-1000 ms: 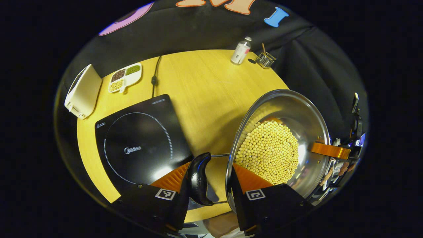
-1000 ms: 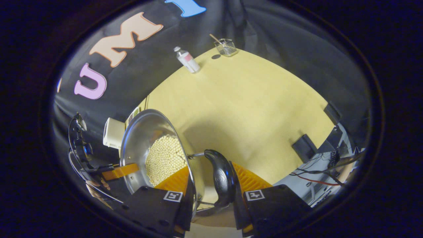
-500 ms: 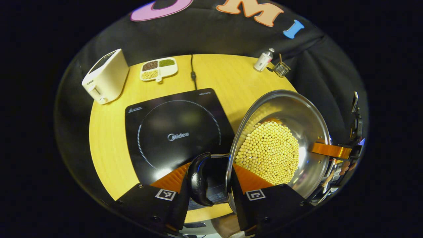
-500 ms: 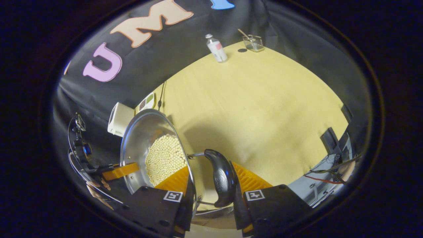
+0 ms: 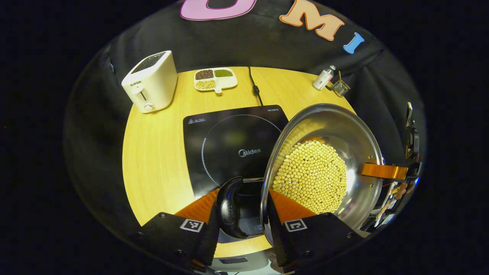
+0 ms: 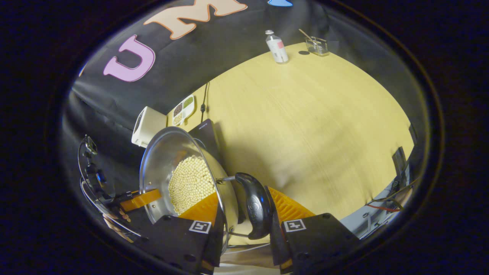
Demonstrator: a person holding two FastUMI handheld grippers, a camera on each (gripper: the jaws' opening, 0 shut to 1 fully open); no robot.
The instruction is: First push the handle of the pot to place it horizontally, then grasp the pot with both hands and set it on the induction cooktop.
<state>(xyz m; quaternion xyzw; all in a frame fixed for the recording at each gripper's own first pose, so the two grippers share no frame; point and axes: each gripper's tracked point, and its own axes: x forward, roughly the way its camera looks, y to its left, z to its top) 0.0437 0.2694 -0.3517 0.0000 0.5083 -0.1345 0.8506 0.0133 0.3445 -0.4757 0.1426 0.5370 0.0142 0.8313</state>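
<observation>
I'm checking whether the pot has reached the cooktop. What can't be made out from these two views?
- Left gripper view: the pot and the left hand-held gripper hide part of the induction cooktop; any gap beneath cannot be told.
- Right gripper view: the pot hides most of the cooktop.

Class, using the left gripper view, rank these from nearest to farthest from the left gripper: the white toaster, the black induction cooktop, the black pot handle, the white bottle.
1. Black pot handle, between the left gripper's fingers.
2. Black induction cooktop, on the table just ahead.
3. White toaster, far left.
4. White bottle, far right edge; its rank against the toaster is too close to call.
</observation>
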